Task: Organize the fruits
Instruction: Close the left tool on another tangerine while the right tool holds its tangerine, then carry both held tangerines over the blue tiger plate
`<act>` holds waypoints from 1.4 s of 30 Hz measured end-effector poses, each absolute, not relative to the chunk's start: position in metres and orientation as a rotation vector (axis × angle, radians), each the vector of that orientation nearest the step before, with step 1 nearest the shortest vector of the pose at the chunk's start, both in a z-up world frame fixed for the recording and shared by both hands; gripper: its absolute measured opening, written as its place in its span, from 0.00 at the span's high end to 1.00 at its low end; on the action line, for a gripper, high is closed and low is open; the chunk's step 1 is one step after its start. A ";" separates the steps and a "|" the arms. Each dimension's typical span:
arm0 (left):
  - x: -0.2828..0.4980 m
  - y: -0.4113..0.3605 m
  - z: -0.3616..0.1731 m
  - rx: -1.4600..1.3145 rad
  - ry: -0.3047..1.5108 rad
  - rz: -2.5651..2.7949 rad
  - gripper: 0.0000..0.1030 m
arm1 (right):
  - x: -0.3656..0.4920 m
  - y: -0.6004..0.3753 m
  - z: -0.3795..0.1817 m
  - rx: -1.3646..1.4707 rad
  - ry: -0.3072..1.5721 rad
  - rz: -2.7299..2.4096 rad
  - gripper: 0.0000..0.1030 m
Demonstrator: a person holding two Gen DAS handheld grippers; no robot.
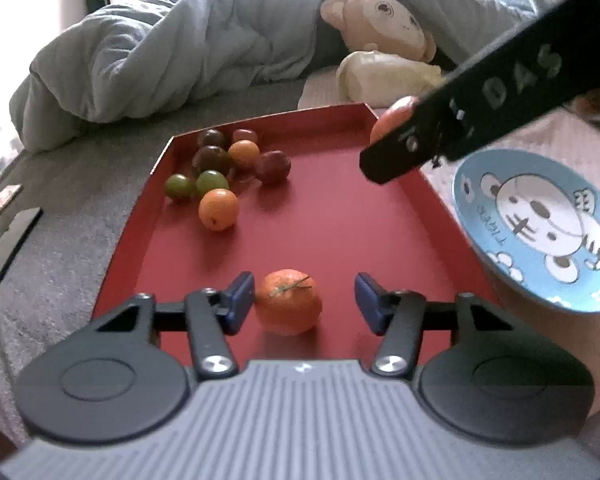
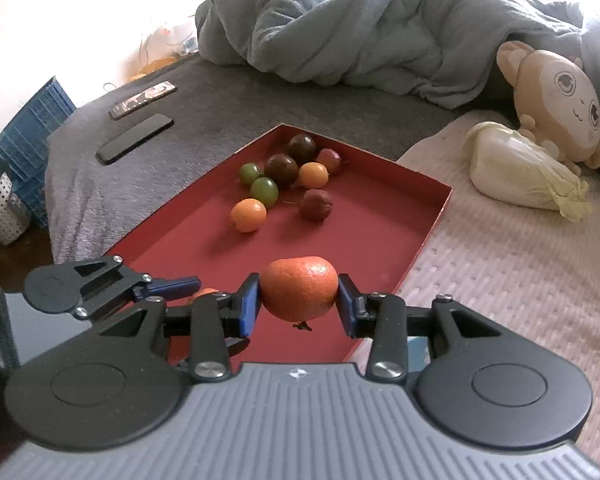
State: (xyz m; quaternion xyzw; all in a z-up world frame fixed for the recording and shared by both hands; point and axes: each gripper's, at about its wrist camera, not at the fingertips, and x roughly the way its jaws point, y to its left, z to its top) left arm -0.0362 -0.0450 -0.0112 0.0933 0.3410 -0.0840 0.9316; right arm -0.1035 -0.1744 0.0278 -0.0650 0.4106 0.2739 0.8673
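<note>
The right tongs (image 2: pixel 299 306) held a tangerine (image 2: pixel 299 288) between both blue pads, lifted clear above the near end of the red tray (image 2: pixel 432 216), its stem hanging underneath. The left tongs (image 1: pixel 305 304) stood partly open around a second tangerine (image 1: pixel 288 301) that sat on the tray floor close to the near edge; the left pad (image 1: pixel 241 300) lay against or just beside its skin, while the right pad stood apart from it with a clear gap.

Farther in, toward the tray's far left corner, a cluster of small fruit (image 1: pixel 224 172) lay bunched: two oranges, two green ones, two dark ones and two reddish ones. The middle and right side of the tray floor were bare, giving open room between the cluster and the near tangerine. The tray's low walls rose on all visible sides.

A blue cartoon plate (image 1: pixel 540 232) lay just beyond the tray's right wall, on the pink-covered part of the bed (image 2: pixel 500 272). On the grey side of the bed, well left of the tray, lay two phones (image 2: pixel 136 136). A rumpled quilt (image 2: pixel 360 28), a plush monkey (image 2: pixel 556 104) and a cabbage (image 2: pixel 520 168) lay beyond the tray's far edge.
</note>
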 end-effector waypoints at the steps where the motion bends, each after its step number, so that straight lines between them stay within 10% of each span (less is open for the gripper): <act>1: -0.036 -0.046 -0.013 0.201 0.699 -0.162 0.44 | -0.104 -0.175 0.028 -0.135 0.859 0.575 0.56; 9: -0.022 -0.038 -0.018 0.105 0.755 -0.135 0.44 | -0.113 -0.179 0.028 -0.136 0.867 0.581 0.56; 12: -0.017 -0.036 -0.020 0.093 0.762 -0.124 0.60 | -0.115 -0.181 0.026 -0.138 0.878 0.577 0.56; 42: -0.033 -0.028 -0.004 0.027 0.763 -0.091 0.61 | -0.117 -0.184 0.038 -0.130 0.846 0.613 0.56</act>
